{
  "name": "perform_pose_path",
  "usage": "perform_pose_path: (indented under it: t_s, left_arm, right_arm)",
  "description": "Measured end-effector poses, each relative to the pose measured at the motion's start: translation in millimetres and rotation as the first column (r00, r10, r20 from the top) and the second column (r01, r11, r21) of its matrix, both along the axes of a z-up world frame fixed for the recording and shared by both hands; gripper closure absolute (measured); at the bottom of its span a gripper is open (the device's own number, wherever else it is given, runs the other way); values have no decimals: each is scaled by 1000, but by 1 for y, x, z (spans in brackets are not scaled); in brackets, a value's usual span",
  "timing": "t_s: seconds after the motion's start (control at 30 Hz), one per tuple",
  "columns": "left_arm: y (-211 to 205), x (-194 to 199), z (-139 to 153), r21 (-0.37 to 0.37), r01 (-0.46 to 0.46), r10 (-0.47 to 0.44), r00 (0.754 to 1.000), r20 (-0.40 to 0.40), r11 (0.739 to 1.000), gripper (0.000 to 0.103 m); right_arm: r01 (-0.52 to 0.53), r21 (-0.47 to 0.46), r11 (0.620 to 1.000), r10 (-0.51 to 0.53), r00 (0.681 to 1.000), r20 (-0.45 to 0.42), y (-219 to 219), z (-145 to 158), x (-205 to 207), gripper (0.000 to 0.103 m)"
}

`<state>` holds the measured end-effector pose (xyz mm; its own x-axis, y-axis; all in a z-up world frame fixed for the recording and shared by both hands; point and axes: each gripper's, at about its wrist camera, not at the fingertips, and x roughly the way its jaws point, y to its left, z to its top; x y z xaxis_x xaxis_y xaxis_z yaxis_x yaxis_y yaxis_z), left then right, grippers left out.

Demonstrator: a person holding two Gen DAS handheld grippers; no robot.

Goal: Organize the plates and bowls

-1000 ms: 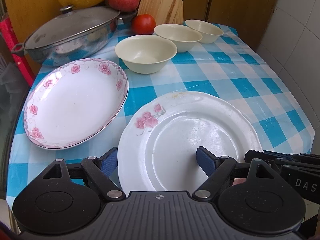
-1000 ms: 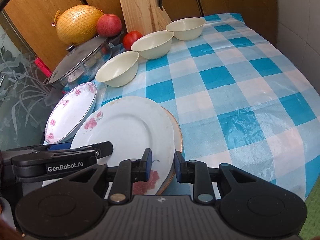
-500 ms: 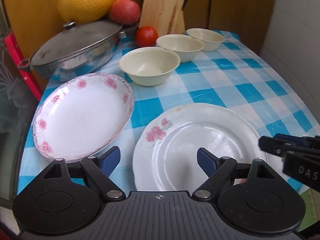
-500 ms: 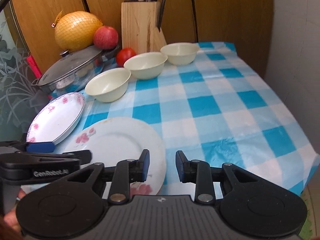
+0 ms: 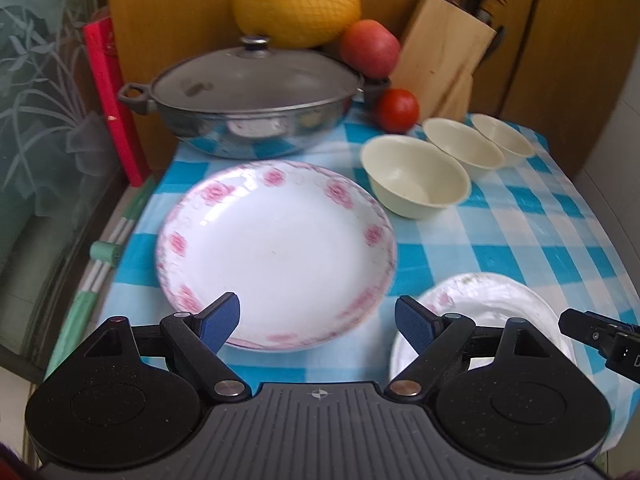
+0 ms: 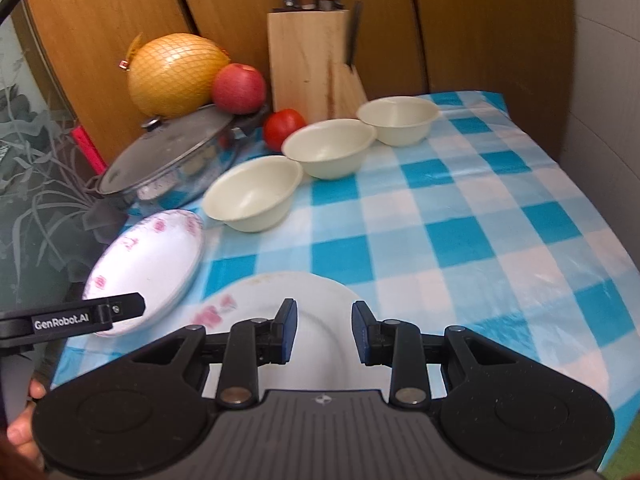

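Wood-panelled walls back a counter [image 6: 472, 216] covered in blue-and-white checked cloth. Left wrist view: the left gripper [image 5: 316, 322] fills the lower frame, its fingers [image 5: 220, 320] spread wide and opening further, nothing between them; above them, at centre, lies the pink-rimmed deep plate [image 5: 276, 252]. The flat floral plate [image 5: 492, 300] lies at lower right, apart from the deep plate. Three cream bowls [image 5: 416, 184] run in a diagonal row at right centre. A lidded pan [image 5: 248, 100], netted pomelo [image 5: 296, 0], apple [image 5: 370, 46], tomato [image 5: 396, 110] and knife block [image 5: 444, 52] occupy the upper frame. Right wrist view: the right gripper [image 6: 324, 332], lower centre, has its fingers [image 6: 288, 330] narrowly parted over the flat floral plate [image 6: 272, 292], gripping nothing. The deep plate [image 6: 148, 268] sits at left.
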<state>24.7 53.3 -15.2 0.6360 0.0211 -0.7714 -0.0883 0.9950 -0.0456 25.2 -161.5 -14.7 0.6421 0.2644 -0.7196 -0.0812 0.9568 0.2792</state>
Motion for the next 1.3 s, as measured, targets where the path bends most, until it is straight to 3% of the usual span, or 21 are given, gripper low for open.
perform_pose_path:
  t_s: [0.73,1.3]
  left_arm:
    - [69,29,-9,-53,-165,162,985,-64,985,11]
    - [89,52,-30,-68,-189,179,976,-127,980,12]
  right_arm:
    - [-95,46,994,97,994,-42,78,-8,64,74]
    - [-154,63,986,159,983,-91,121,-31,96,74]
